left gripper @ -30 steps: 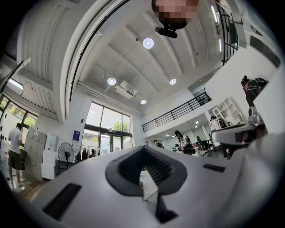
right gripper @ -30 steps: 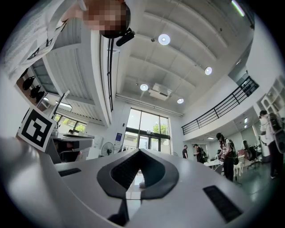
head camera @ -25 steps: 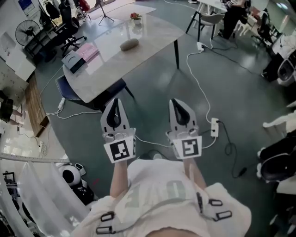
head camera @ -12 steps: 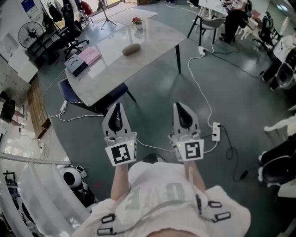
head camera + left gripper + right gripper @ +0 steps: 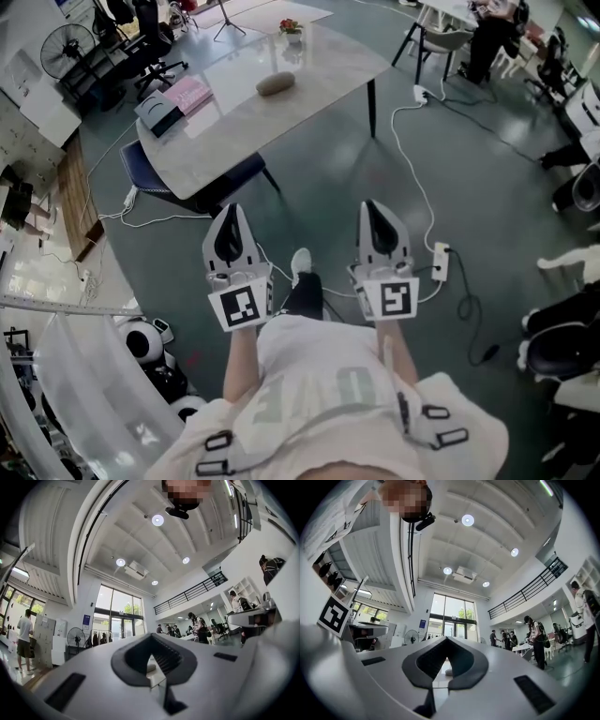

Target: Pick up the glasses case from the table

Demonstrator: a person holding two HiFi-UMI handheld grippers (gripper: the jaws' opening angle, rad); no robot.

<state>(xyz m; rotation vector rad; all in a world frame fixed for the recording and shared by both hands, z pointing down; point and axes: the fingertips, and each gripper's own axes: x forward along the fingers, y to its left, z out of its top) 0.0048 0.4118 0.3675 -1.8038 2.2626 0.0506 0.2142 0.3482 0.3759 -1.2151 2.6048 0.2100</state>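
The glasses case (image 5: 276,83), a grey oval, lies on the pale table (image 5: 319,75) far ahead in the head view. My left gripper (image 5: 228,208) and right gripper (image 5: 372,204) are held side by side over the floor, well short of the table, both pointing toward it. Each has its jaws closed tip to tip with nothing between them. In the left gripper view the left gripper (image 5: 151,637) aims slightly upward at the hall ceiling. The right gripper (image 5: 446,639) looks the same in its own view.
On the table lie a pink book (image 5: 190,96), a dark box (image 5: 157,114) and a small flower pot (image 5: 294,31). A blue chair (image 5: 150,183) sits under its near end. White cables (image 5: 412,169) and a power strip (image 5: 441,261) cross the floor at right.
The table has slid slightly right and down in the head view. A leg and shoe have come into sight between the grippers. Both grippers stay shut and side by side.
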